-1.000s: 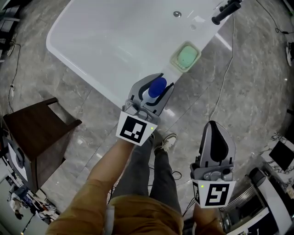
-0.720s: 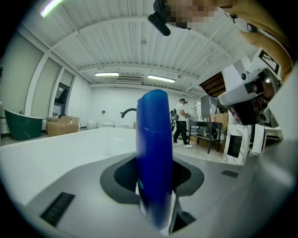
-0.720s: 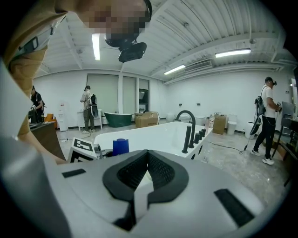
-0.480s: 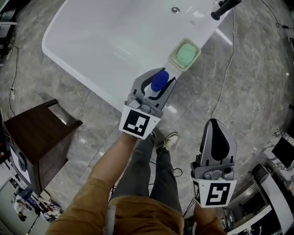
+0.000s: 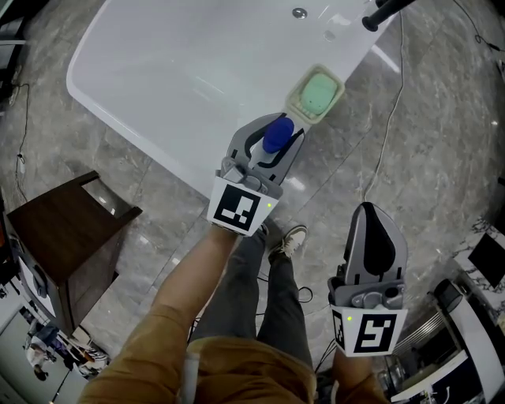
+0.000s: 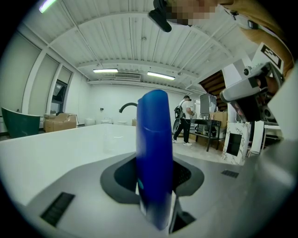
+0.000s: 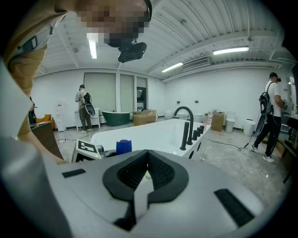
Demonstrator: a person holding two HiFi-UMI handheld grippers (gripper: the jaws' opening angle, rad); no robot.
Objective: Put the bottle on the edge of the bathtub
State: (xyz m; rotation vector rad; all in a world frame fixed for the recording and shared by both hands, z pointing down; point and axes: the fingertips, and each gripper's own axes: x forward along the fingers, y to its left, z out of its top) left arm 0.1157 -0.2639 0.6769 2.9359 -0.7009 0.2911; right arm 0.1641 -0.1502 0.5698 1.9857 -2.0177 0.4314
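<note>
In the head view my left gripper (image 5: 274, 147) is shut on a blue bottle (image 5: 278, 132) that stands upright between the jaws. It hovers at the near rim of the white bathtub (image 5: 158, 118), just short of the soap dish. From the left gripper view the bottle (image 6: 155, 158) fills the middle, with the flat white tub rim (image 6: 65, 148) behind it. My right gripper (image 5: 372, 237) hangs over the floor to the right, shut and empty. In the right gripper view its jaws (image 7: 147, 163) meet, and the bottle (image 7: 123, 147) and bathtub (image 7: 153, 132) lie ahead.
A soap dish with green soap (image 5: 316, 93) sits on the tub rim beyond the bottle. Black faucet fittings (image 5: 385, 13) stand at the far corner. A dark wooden stool (image 5: 67, 237) is on the grey stone floor at the left. A cable (image 5: 387, 134) trails across the floor.
My left gripper has carried the bottle a little farther toward the tub rim and soap dish, and slightly lower. The right gripper has barely shifted.
</note>
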